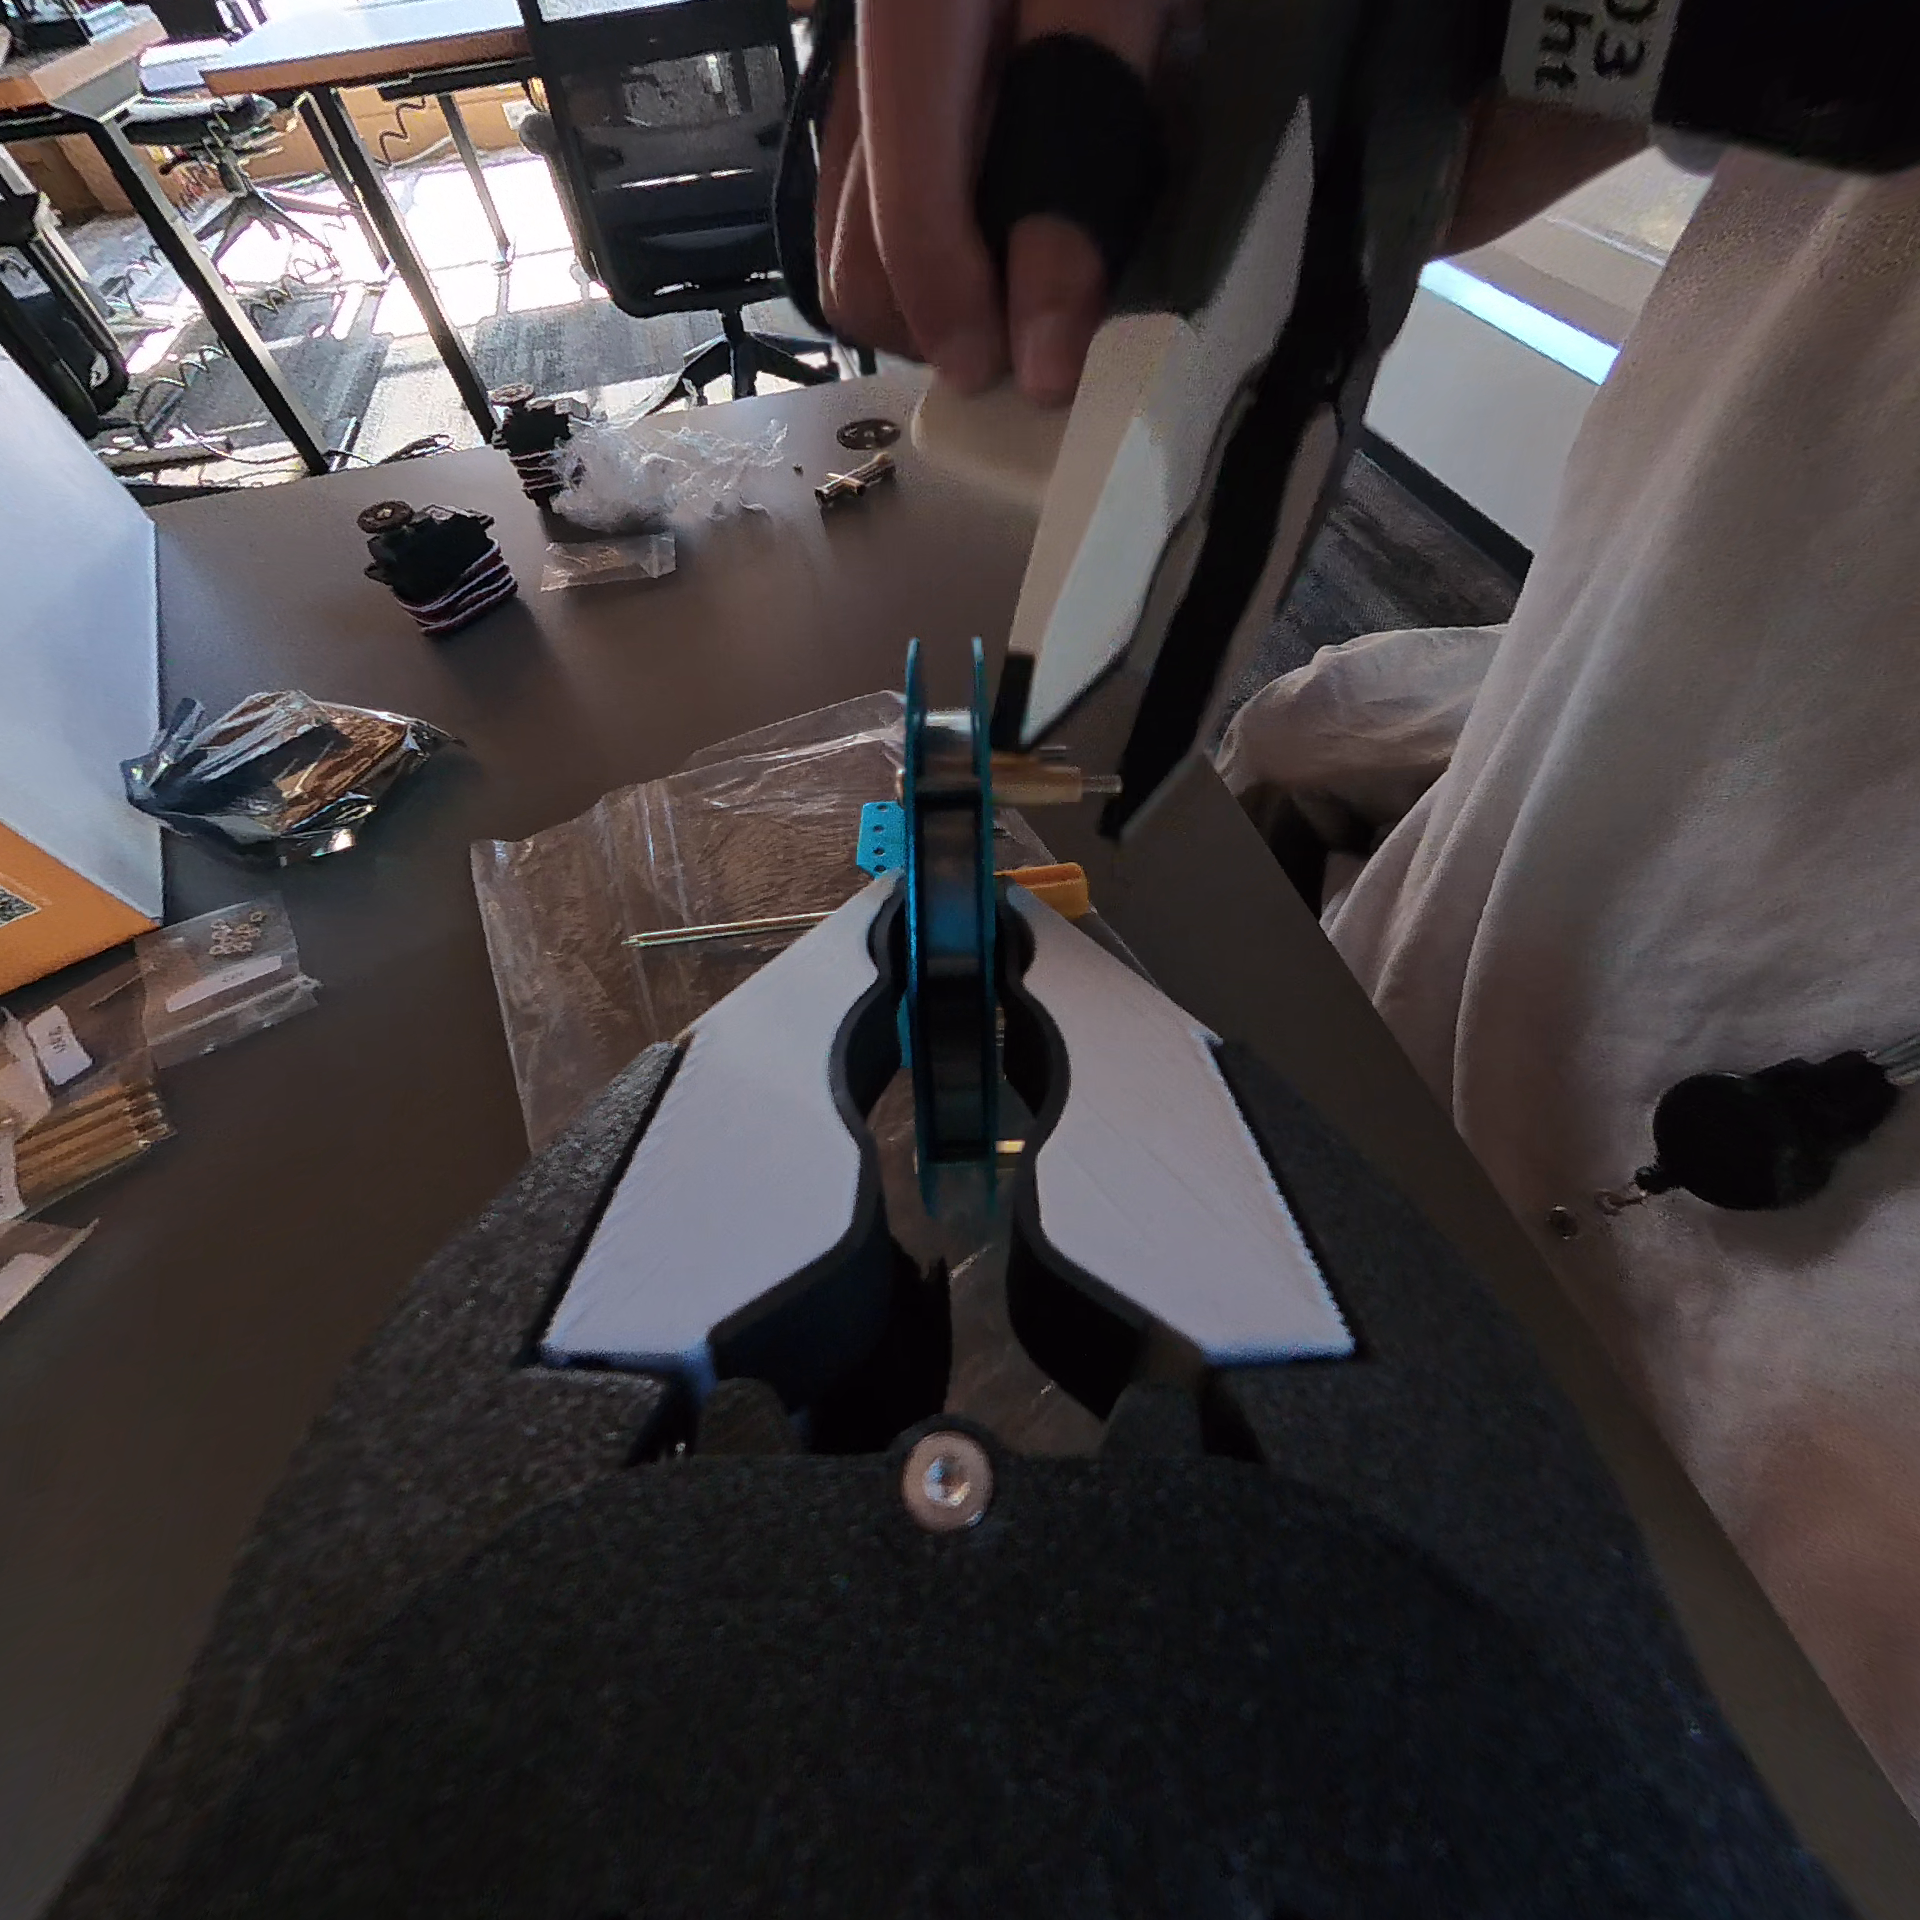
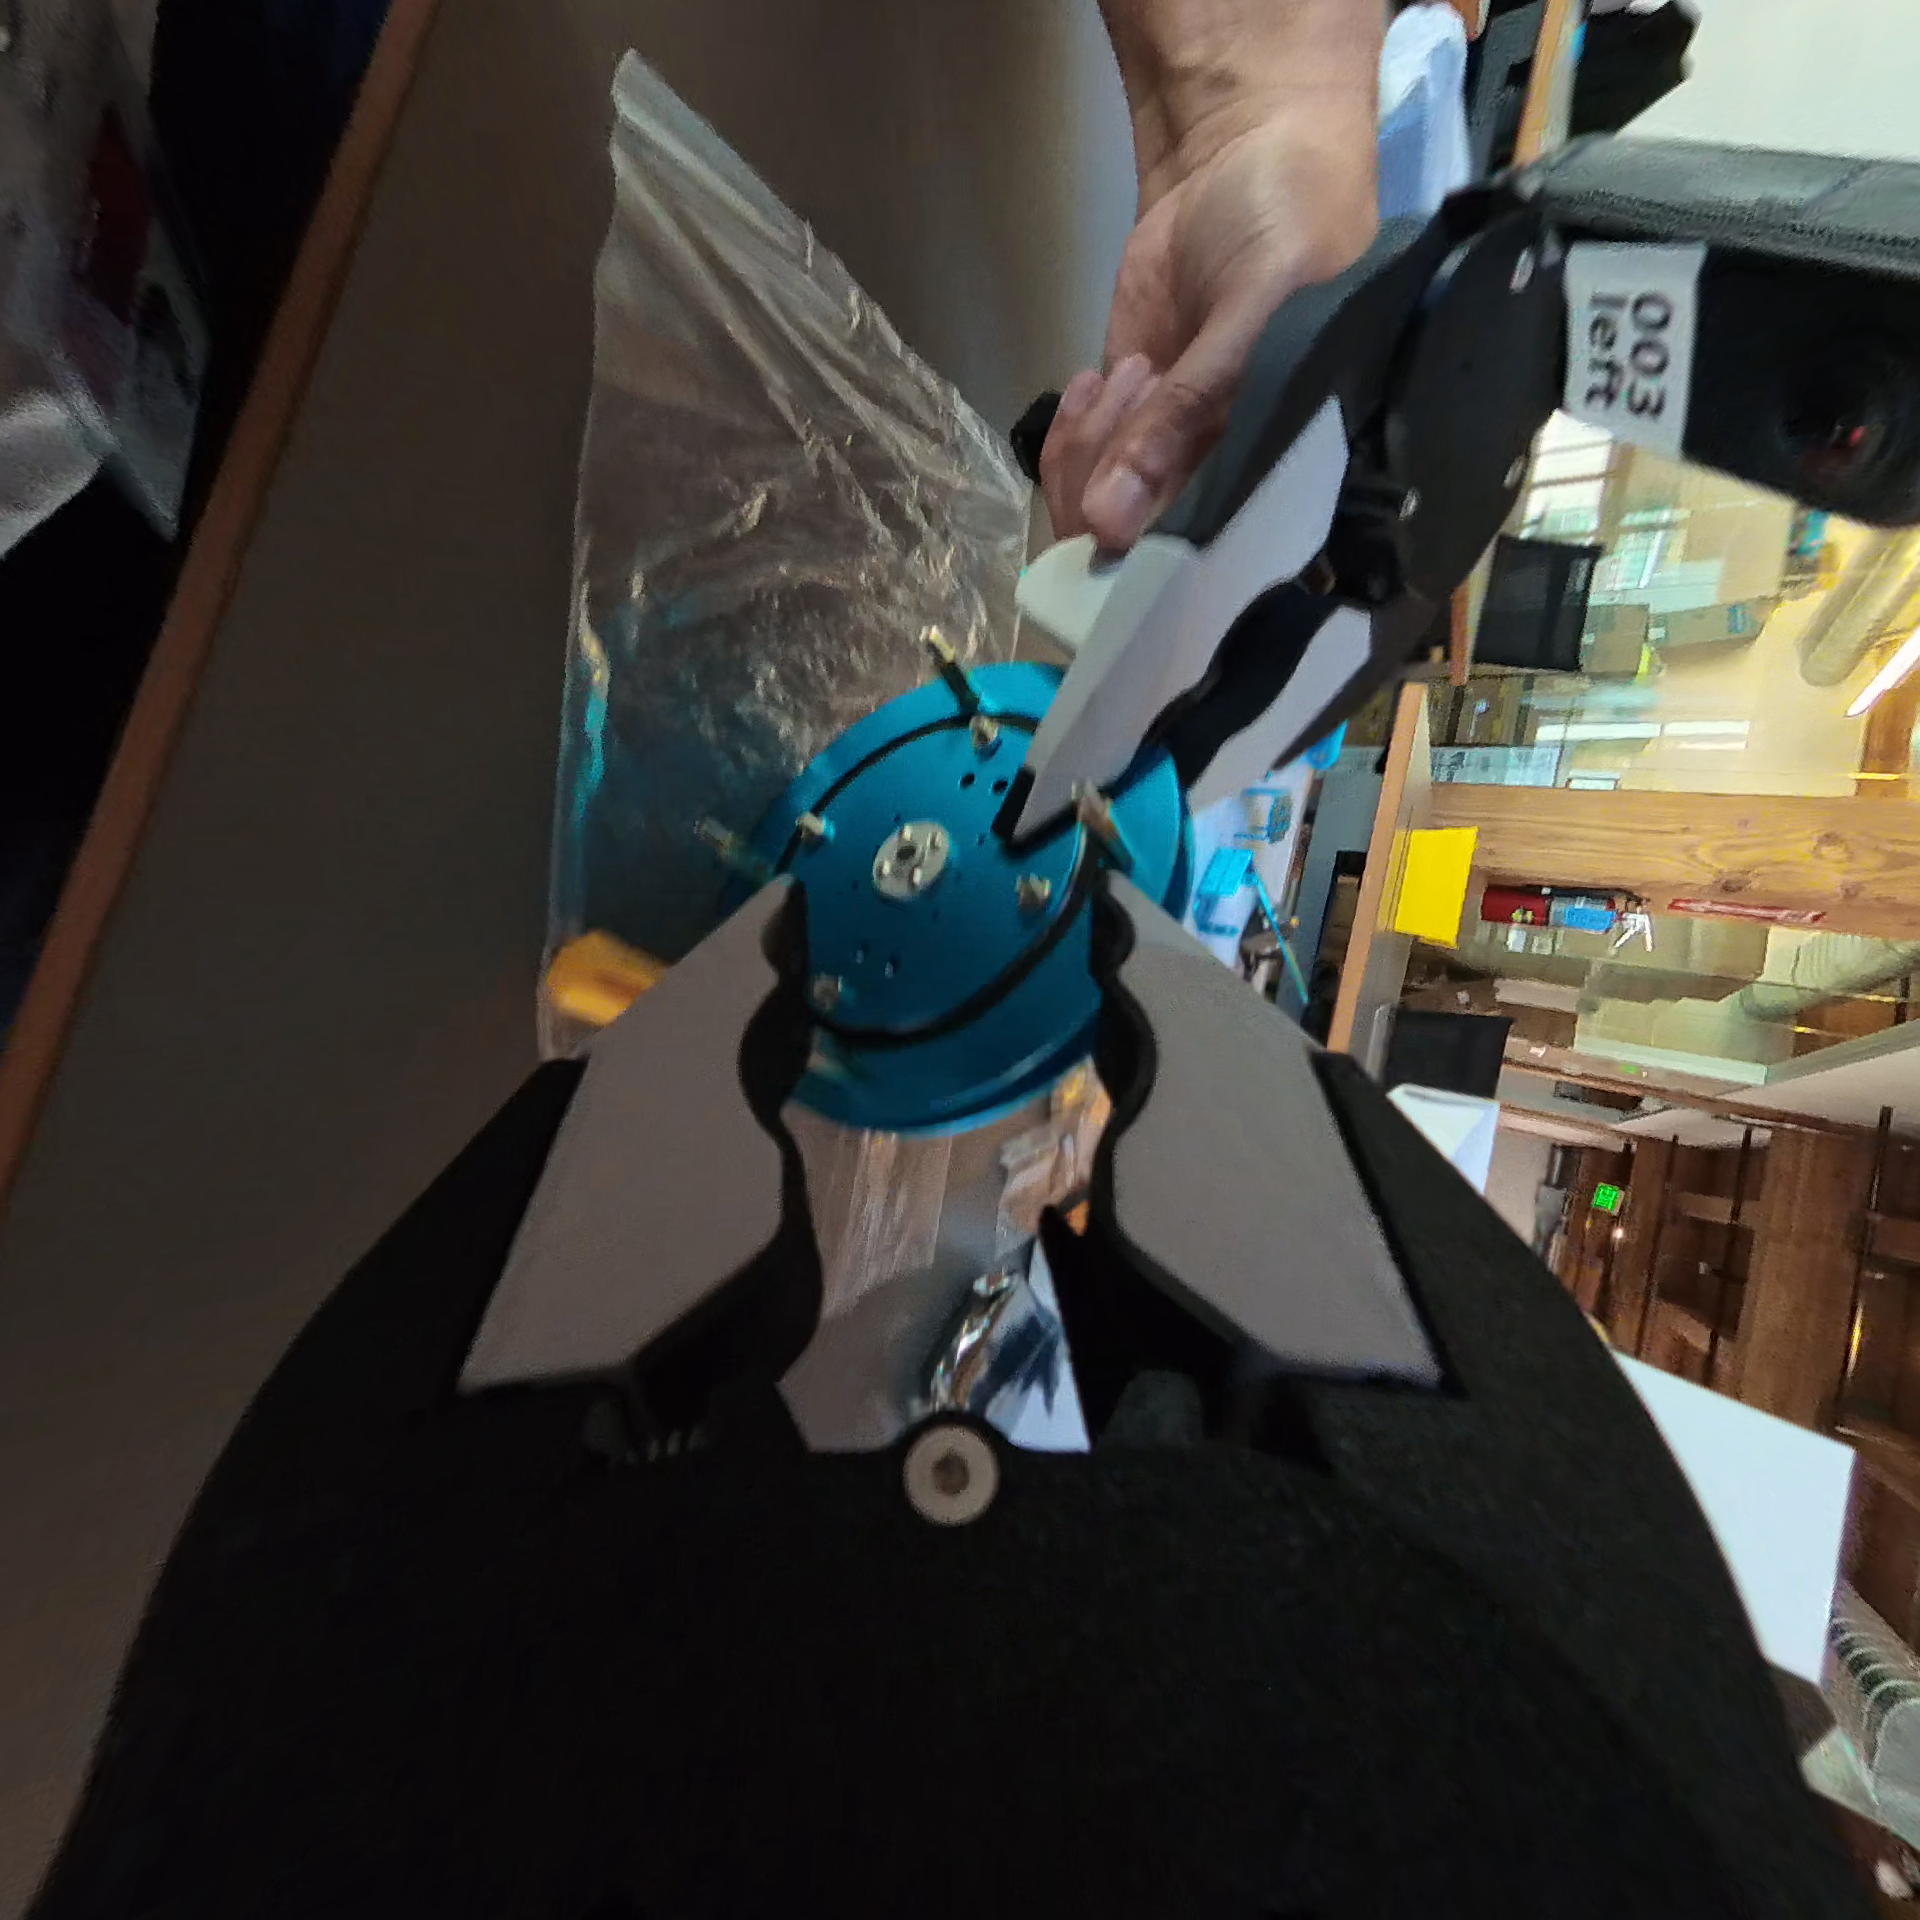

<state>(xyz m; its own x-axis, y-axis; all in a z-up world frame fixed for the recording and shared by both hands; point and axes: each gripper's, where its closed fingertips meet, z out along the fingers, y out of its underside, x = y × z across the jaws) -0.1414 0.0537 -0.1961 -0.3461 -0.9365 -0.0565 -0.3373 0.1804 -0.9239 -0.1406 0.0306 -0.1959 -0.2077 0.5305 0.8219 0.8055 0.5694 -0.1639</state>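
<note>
Edgewise, left gripper (image 1: 951, 914) clamps blue disc (image 1: 914, 831) — right gripper (image 2: 945, 888) open at its brass standoff (image 1: 1060, 781)

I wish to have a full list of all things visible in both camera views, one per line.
blue disc assembly: one, blue, clamped in the left gripper
brass standoffs: several, brass, on the disc face
clear plastic bag: one, clear, lying on the table
servo motors: two, black, far side of table
foil bag: one, silver-black, crumpled, left
hardware packets: several, clear, left edge
office chair: one, black, background
table: one, dark grey
left gripper: shut on the assembly
right gripper: open, tips around one standoff
left hand, right hand: holding the grippers
</note>
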